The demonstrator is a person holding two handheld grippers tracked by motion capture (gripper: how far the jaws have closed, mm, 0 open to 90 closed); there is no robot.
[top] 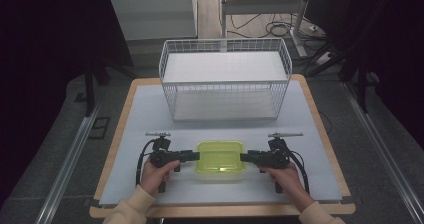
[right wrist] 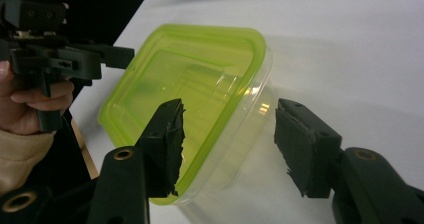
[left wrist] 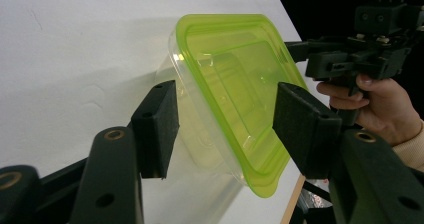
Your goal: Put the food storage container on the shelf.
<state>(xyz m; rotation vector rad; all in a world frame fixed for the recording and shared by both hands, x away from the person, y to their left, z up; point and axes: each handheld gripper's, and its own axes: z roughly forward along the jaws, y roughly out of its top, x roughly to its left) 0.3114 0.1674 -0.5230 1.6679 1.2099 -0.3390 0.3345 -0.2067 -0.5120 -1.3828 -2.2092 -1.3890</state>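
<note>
High view puts your left gripper (top: 192,156) and right gripper (top: 246,157) at the short ends of the green-lidded container (top: 220,157), near the table's (top: 145,114) front edge. Both sets of jaws gape around its rim, clamping nothing. Close unevenly and the thin clear wall may buckle or slip before reaching the wire basket (top: 225,79) near the far edge.

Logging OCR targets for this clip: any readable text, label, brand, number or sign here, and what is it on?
None readable.
Green-lidded container: no print; faint raised moulding in the lid shows in the gripper views, no legible characters.
White wire basket: no label.
Left gripper and right gripper: plain black, no markings visible.
</note>
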